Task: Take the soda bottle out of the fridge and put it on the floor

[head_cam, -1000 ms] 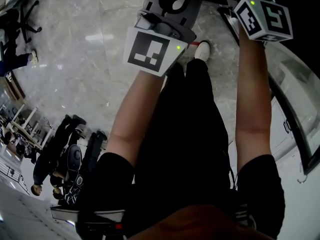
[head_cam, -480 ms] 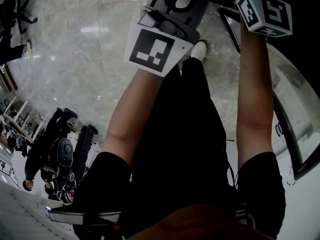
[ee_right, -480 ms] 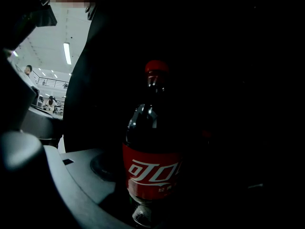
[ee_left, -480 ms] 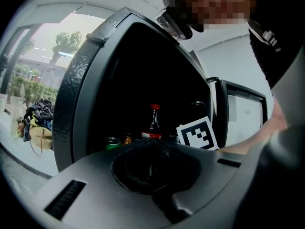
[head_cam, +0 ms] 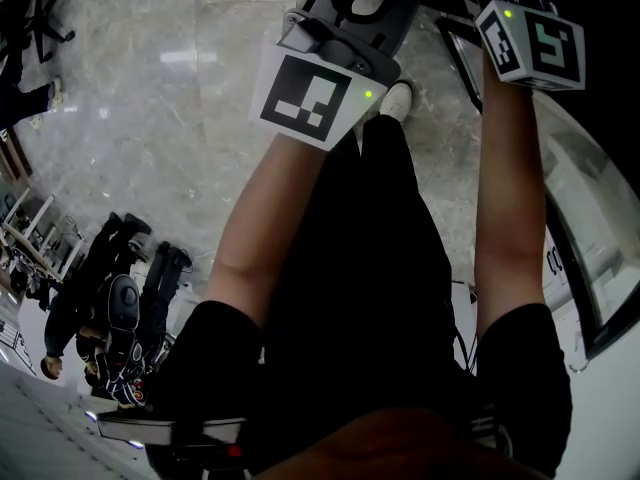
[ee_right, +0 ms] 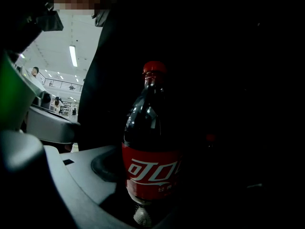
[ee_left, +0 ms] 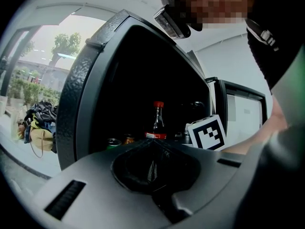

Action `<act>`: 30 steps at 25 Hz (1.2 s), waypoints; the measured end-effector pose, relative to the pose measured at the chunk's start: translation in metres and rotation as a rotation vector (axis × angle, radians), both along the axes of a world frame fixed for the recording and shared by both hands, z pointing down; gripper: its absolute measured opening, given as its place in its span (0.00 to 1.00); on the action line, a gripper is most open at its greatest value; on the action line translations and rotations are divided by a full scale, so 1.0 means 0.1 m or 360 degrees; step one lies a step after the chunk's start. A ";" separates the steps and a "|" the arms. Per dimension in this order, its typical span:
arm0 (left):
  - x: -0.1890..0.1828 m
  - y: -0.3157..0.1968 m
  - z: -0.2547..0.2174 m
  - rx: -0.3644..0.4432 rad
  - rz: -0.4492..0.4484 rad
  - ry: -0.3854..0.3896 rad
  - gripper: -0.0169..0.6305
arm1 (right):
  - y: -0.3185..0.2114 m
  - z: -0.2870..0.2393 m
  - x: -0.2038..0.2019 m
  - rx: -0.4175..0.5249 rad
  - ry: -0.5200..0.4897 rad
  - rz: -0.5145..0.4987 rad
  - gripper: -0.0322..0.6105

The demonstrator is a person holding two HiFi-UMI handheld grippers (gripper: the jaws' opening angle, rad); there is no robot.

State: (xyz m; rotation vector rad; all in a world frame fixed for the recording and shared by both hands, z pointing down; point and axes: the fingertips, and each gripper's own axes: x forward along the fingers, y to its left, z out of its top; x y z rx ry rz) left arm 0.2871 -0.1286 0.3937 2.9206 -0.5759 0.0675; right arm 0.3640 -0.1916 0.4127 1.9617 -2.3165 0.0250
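right gripper [ee_right: 145,209] barely shifted, clamped on soda bottle [ee_right: 150,142] (inside fridge [ee_left: 90,89]); left gripper [ee_left: 153,146] jaws together

Darkness on the right gripper's [ee_right: 157,185] right side swallows that jaw beside the soda bottle [ee_right: 151,142], leaving its grip unreadable.

Cans [ee_left: 115,141] crowd soda bottle [ee_left: 157,122] on left; fridge [ee_left: 86,104] opening above bottle free

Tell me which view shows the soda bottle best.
The right gripper view: the soda bottle fills the frame, red cap and label plain, right at that gripper's jaws. The left gripper view shows it small and distant inside the dark fridge, its lower part hidden behind the jaws. The head view does not show it.
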 end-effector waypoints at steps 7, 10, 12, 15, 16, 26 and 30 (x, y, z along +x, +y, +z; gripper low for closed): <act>-0.14 0.13 -0.03 0.0008 0.0000 -0.0033 0.03 | 0.29 -0.16 -0.27 0.0017 -0.0026 -0.0080 0.54; -0.29 0.22 -0.05 0.0000 -0.0034 -0.0025 0.03 | 0.46 -0.20 -0.41 0.0016 -0.0031 -0.0121 0.54; -0.38 0.26 -0.01 0.0006 -0.0062 -0.0027 0.03 | 0.53 -0.18 -0.52 0.0012 -0.0046 -0.0166 0.54; -0.54 0.29 0.02 0.0019 -0.0098 -0.0048 0.03 | 0.64 -0.17 -0.73 0.0011 -0.0098 -0.0285 0.54; -0.60 0.31 0.02 0.0014 -0.0108 -0.0051 0.03 | 0.68 -0.17 -0.80 0.0010 -0.0119 -0.0334 0.54; -1.42 0.19 0.04 -0.0022 -0.0304 -0.0083 0.03 | 0.72 -0.06 -1.69 -0.0065 -0.0132 -0.0658 0.54; -1.76 0.16 0.09 -0.0013 -0.0410 -0.0098 0.03 | 0.70 0.01 -2.08 -0.0096 -0.0140 -0.0775 0.54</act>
